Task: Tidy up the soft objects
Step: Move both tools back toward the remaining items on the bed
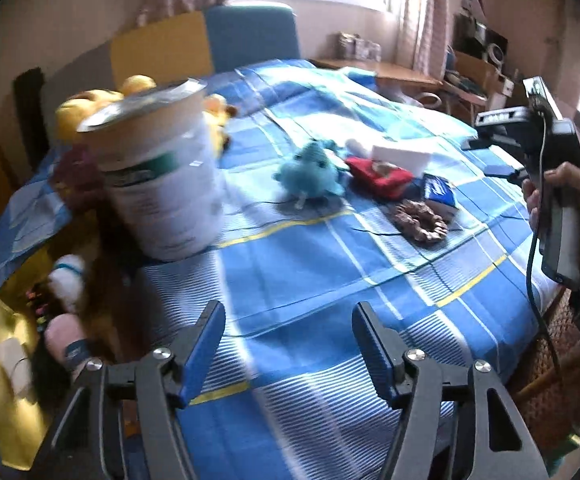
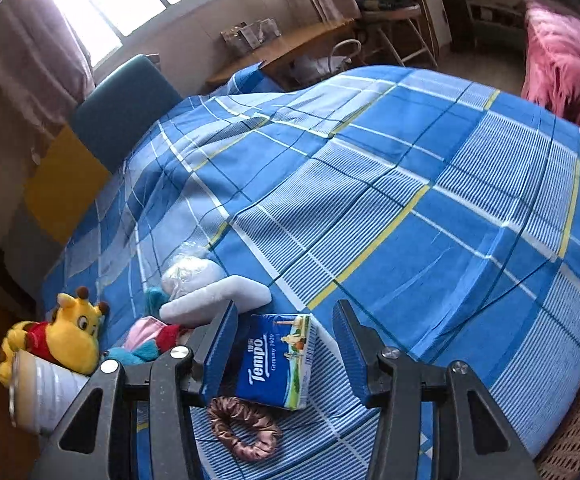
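On the blue plaid bed lie a teal plush [image 1: 310, 174], a red soft item [image 1: 378, 176], a white foam piece [image 1: 404, 158], a blue Tempo tissue pack [image 2: 276, 360] and a brown satin scrunchie [image 2: 246, 428]. My left gripper [image 1: 288, 334] is open and empty, low over the bedspread near the front. My right gripper [image 2: 286, 338] is open, its fingers on either side of the tissue pack, above it. The right gripper also shows in the left wrist view [image 1: 490, 156], held by a hand. A yellow giraffe plush [image 2: 66, 336] sits at the bed's left edge.
A tall white tub [image 1: 166, 176] stands on the bed at the left, with the yellow plush behind it. A yellow bag [image 1: 14, 364] with soft items sits beside the bed at lower left. A pink blanket [image 2: 566, 60] lies far right. A blue chair [image 2: 126, 108] stands by the window.
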Action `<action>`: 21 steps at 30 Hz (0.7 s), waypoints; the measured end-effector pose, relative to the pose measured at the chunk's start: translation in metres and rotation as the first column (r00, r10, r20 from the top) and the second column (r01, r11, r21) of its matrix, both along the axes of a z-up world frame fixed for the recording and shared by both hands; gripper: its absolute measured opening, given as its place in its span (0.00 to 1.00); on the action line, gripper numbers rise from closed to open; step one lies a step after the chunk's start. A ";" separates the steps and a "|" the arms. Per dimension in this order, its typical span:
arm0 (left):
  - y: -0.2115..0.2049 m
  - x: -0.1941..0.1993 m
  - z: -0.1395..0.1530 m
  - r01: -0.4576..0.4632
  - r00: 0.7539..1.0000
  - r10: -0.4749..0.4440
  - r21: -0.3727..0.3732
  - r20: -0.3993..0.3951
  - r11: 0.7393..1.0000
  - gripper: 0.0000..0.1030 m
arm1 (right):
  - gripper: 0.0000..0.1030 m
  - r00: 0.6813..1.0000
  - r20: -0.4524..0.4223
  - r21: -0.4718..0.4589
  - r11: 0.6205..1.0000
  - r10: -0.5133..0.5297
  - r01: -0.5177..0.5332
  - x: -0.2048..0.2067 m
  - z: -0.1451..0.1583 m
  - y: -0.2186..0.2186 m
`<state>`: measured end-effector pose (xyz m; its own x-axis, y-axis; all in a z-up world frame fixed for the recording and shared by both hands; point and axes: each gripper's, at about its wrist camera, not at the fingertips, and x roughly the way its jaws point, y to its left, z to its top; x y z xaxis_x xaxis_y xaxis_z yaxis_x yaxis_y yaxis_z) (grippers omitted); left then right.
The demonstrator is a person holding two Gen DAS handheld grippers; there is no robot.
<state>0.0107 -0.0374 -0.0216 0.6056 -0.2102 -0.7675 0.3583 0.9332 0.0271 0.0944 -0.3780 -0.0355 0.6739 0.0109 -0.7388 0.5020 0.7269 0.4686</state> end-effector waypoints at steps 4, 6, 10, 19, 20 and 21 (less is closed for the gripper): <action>-0.026 0.015 -0.007 0.055 0.997 -0.057 -0.032 -0.050 0.998 0.53 | 0.48 1.000 -0.002 0.047 0.999 -0.001 0.001 -0.001 -0.004 -0.003; -0.041 0.023 -0.011 0.091 0.992 -0.094 -0.048 -0.078 0.995 0.43 | 0.48 1.000 -0.004 0.059 0.998 -0.003 0.003 -0.002 -0.004 -0.003; -0.072 0.044 -0.022 0.135 0.978 -0.150 -0.105 -0.146 0.985 0.40 | 0.48 1.000 -0.010 0.097 0.995 -0.016 0.017 -0.003 -0.008 -0.008; -0.133 0.081 -0.041 0.139 0.962 -0.169 -0.145 -0.214 0.980 0.63 | 0.48 1.000 -0.017 0.166 0.986 0.003 0.000 0.000 -0.015 -0.009; -0.138 0.084 -0.043 0.138 0.962 -0.168 -0.149 -0.216 0.979 0.67 | 0.48 1.000 -0.016 0.170 0.985 0.010 -0.007 0.001 -0.015 -0.009; -0.143 0.088 -0.045 0.135 0.962 -0.167 -0.153 -0.218 0.979 0.70 | 0.48 1.000 -0.017 0.174 0.985 0.013 -0.010 0.001 -0.016 -0.008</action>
